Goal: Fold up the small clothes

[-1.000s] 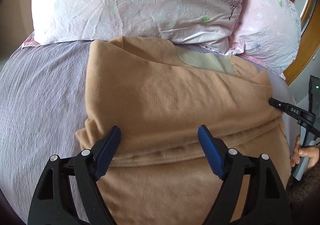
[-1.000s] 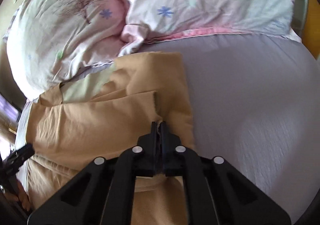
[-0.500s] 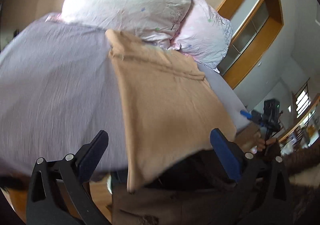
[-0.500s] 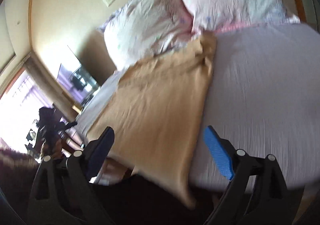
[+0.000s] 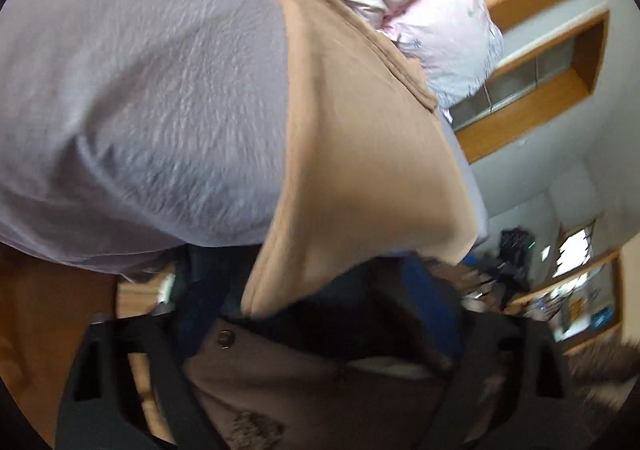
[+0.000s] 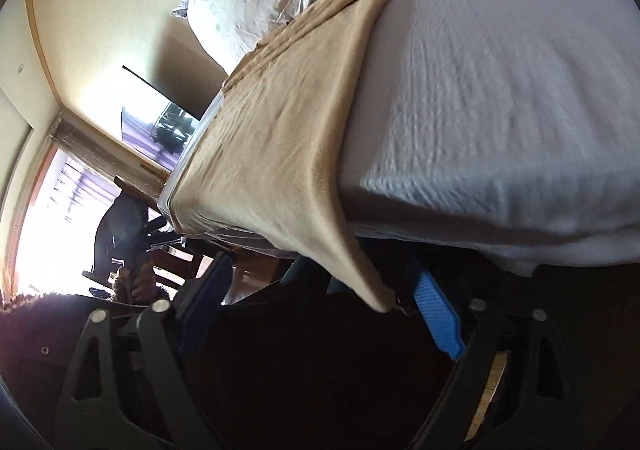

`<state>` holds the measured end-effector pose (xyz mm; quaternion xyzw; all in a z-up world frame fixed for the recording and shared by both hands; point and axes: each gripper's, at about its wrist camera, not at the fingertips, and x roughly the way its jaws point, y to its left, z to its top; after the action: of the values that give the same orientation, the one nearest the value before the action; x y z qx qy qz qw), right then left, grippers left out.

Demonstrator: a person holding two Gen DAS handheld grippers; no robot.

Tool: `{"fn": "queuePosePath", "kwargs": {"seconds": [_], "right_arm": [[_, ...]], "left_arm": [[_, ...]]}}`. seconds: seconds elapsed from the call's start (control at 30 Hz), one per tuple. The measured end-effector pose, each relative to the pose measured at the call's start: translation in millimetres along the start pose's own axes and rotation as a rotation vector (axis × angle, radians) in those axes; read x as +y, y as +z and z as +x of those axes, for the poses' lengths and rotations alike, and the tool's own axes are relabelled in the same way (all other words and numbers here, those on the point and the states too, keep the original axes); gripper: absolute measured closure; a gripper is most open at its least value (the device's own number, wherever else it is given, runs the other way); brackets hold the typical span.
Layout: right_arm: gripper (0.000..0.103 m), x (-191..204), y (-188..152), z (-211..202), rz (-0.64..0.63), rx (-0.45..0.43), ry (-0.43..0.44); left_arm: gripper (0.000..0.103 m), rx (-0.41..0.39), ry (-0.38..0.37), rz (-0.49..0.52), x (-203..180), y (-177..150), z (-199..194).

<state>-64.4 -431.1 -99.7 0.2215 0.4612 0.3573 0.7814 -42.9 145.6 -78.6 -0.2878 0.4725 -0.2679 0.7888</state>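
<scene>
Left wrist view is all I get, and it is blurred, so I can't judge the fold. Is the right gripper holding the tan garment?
Observer: No. The right gripper is open, its blue pads wide apart and gripping nothing.
Operator: Then where is the garment's near corner on that side?
Observer: The tan garment droops off the edge of the bed. Its corner ends right beside one blue pad; I cannot tell whether they touch.
</scene>
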Motion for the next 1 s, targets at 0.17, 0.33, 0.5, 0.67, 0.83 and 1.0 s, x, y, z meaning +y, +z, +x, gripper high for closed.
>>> {"fn": "queuePosePath", "kwargs": {"seconds": [0.17, 0.33, 0.5, 0.67, 0.83, 1.0], "right_arm": [[0.097, -6.8, -0.6, 15.0, 0.008, 0.002, 0.089], [0.098, 31.4, 8.4, -20.1, -0.114, -0.072, 0.177], [0.098, 70.5, 71.1, -55.8, -0.234, -0.249, 0.228], [0.098, 84.2, 170.8, -39.0, -0.195, -0.389, 0.117], [0.098, 35.3, 274.0, 26.4, 0.055, -0.423, -0.039], [0.098, -18.8, 321.2, 85.8, 0.228, -0.387, -0.136]], "left_arm": [[0.083, 0.032, -0.063, -0.086, 6.7, -0.7, 12.0], [0.097, -0.011, -0.14, -0.11, -3.4, -1.6, -20.8], [0.097, -0.133, -0.131, -0.009, -39.1, 56.1, -54.1], [0.097, -0.241, -0.046, 0.023, -55.5, 158.8, -41.6], [0.097, -0.245, 0.063, -0.07, -35.6, 268.8, 27.3], [0.098, -0.222, 0.124, -0.116, -18.3, 322.2, 72.5]]}}
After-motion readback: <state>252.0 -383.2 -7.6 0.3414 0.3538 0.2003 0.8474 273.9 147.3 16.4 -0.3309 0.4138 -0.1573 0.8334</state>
